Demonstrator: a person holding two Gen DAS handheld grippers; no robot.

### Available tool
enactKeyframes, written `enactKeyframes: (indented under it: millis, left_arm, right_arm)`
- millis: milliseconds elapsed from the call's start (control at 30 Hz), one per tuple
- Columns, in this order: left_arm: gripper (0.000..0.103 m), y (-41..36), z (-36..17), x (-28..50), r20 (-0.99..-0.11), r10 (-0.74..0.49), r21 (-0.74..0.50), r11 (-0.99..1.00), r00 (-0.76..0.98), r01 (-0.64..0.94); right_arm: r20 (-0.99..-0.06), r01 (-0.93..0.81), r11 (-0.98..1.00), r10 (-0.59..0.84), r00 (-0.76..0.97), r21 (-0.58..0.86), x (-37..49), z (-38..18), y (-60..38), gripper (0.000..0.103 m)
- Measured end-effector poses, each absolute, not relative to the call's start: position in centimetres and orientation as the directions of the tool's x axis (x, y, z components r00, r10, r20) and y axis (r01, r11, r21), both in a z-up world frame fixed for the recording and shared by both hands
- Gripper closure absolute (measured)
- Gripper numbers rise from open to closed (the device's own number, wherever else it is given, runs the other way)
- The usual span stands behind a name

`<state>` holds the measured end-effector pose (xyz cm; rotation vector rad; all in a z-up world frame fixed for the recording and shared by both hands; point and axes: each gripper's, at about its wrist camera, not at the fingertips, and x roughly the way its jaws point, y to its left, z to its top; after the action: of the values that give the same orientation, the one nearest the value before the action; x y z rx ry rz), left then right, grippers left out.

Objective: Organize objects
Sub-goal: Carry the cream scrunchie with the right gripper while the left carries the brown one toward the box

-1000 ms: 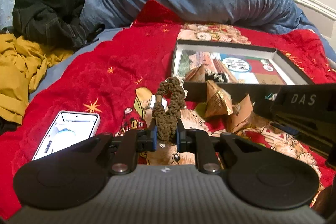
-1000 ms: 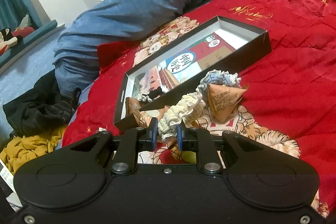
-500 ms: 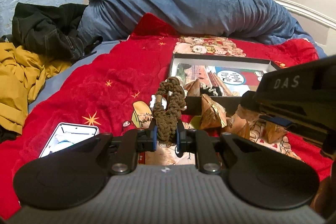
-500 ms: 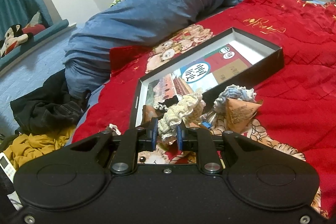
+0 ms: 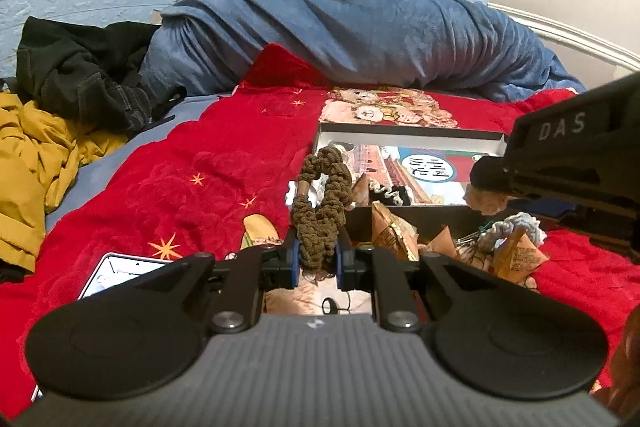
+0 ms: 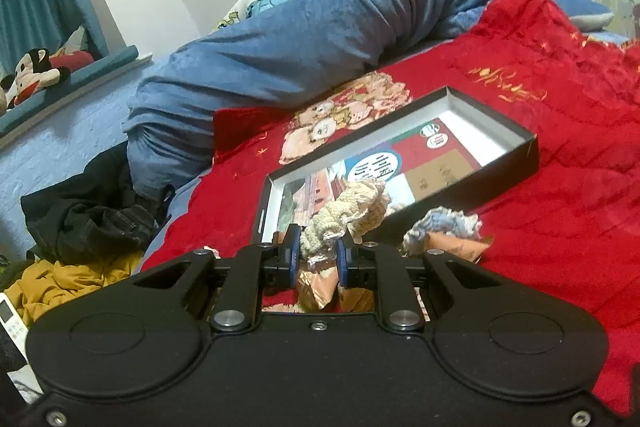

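Both grippers carry crocheted scrunchies toward the shallow black box (image 6: 460,187) on the red blanket (image 5: 168,187): the left gripper (image 5: 316,259) pinches a brown scrunchie (image 5: 320,223), the right gripper (image 6: 318,255) a cream scrunchie (image 6: 344,211), each raised near the box's near edge, apparently to clear the wall before release.

Left claw (image 5: 316,258) clamped; right claw (image 6: 318,254) clamped, apparently raised, both level.
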<state>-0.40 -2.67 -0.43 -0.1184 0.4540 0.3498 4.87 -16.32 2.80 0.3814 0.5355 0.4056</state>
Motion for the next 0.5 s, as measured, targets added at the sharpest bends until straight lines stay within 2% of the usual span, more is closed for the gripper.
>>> enactKeyframes:
  millis: [500]
  left_arm:
    - [0.083, -2.5, 0.5, -0.5, -0.388, 0.261, -0.075, 0.947, 0.884, -0.313]
  right_arm:
    - [-0.344, -0.331, 0.838, 0.493, 0.799, 0.434, 5.1, 5.6, -16.1, 0.085]
